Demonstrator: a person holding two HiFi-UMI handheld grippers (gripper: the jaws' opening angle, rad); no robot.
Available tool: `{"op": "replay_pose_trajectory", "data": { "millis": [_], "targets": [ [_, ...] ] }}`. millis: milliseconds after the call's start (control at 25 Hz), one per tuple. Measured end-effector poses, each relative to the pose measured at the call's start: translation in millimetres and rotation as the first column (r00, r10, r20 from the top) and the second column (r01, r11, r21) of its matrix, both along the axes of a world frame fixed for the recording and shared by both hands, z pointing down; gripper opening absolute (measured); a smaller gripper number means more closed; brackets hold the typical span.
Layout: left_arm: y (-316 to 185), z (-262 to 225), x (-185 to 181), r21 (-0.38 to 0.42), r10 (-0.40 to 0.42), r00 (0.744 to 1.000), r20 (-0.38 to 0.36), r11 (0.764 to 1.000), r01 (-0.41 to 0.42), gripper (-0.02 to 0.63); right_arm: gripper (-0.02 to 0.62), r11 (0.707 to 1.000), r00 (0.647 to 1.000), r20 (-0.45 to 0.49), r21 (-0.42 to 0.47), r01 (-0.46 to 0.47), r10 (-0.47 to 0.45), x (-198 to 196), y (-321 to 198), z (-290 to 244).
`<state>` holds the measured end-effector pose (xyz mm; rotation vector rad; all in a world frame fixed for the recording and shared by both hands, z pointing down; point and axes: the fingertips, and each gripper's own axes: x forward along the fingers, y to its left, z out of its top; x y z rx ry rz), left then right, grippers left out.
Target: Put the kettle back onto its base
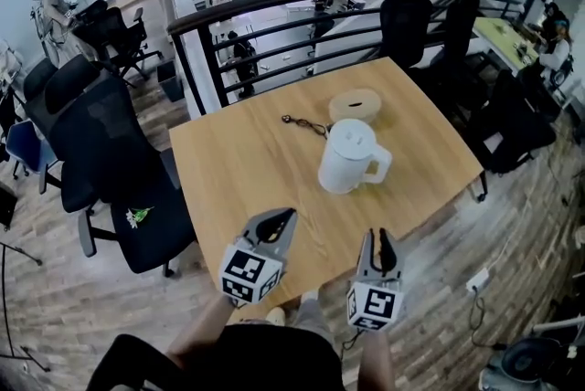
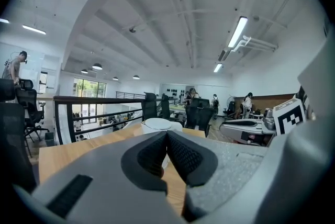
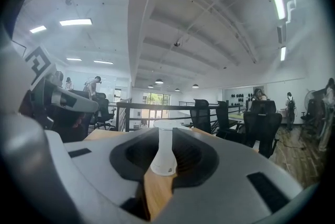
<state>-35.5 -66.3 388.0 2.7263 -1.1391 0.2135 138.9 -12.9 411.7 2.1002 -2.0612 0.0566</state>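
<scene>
A white kettle (image 1: pixel 350 156) stands upright on the wooden table (image 1: pixel 247 170), its handle to the right. Its round beige base (image 1: pixel 355 104) lies just behind it, with a dark cord and plug (image 1: pixel 303 123) to the base's left. Both grippers hover over the table's near edge, well short of the kettle. My left gripper (image 1: pixel 289 214) is shut with nothing in it; in its own view the pads meet (image 2: pixel 166 136) and the kettle's lid (image 2: pixel 157 124) shows beyond. My right gripper (image 1: pixel 384 236) stands partly open and empty (image 3: pixel 165 134), with the far kettle (image 3: pixel 163 157) seen through the gap.
A black railing (image 1: pixel 274 24) runs along the table's far side. Dark office chairs stand to the left (image 1: pixel 110 152), behind (image 1: pixel 407 15) and to the right (image 1: pixel 512 129). A power strip and cable (image 1: pixel 477 281) lie on the wooden floor at right. People are far off.
</scene>
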Motion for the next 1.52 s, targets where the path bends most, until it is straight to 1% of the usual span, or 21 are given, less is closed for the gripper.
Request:
{"op": "replay_pose_trajectory", "data": {
  "millis": [160,320,480,640,760,1080,1280,1520],
  "targets": [
    [17.4,-3.1,-3.2,0.006,0.020,1.000,0.001,1.000,-0.020,0.002,0.055,1.000,1.000,-0.002,0.023,0.006,-0.006,-11.0,15.3,-4.8],
    [29.7,-7.4,-6.5,0.014,0.034,0.999,0.001,0.999,-0.034,0.002,0.031,1.000,1.000,-0.005,0.008,0.000,0.000,-20.6,26.1,-8.9],
    [37.5,-9.9,-7.0,0.022,0.043,0.999,-0.002,0.999,-0.043,0.002,0.015,0.999,1.000,0.014,0.049,0.011,-0.012,-29.4,28.4,-18.3],
    [41.4,-11.0,-9.0,0.025,0.046,0.999,-0.001,0.999,-0.046,0.002,0.001,1.000,1.000,0.004,0.027,0.008,-0.008,-30.9,33.3,-14.6],
    [42.7,-10.5,-10.2,0.021,0.047,0.999,0.002,0.999,-0.047,0.002,0.000,0.999,1.000,0.017,0.048,0.011,-0.012,-34.1,32.9,-20.8],
    [42.4,-8.6,-8.4,0.017,0.052,0.999,0.002,0.999,-0.052,0.002,0.000,1.000,1.000,0.012,0.011,0.004,-0.004,-30.7,35.1,-11.8],
    [39.8,-5.3,-7.5,0.012,0.052,0.999,0.002,0.999,-0.052,0.002,-0.002,1.000,1.000,0.001,0.010,0.009,-0.009,-28.9,31.7,-5.8],
    [38.4,-4.5,-6.3,0.010,0.049,0.999,0.003,0.999,-0.049,0.002,-0.002,1.000,1.000,0.009,0.012,0.010,-0.011,-29.3,29.7,-6.7]
  ]
}}
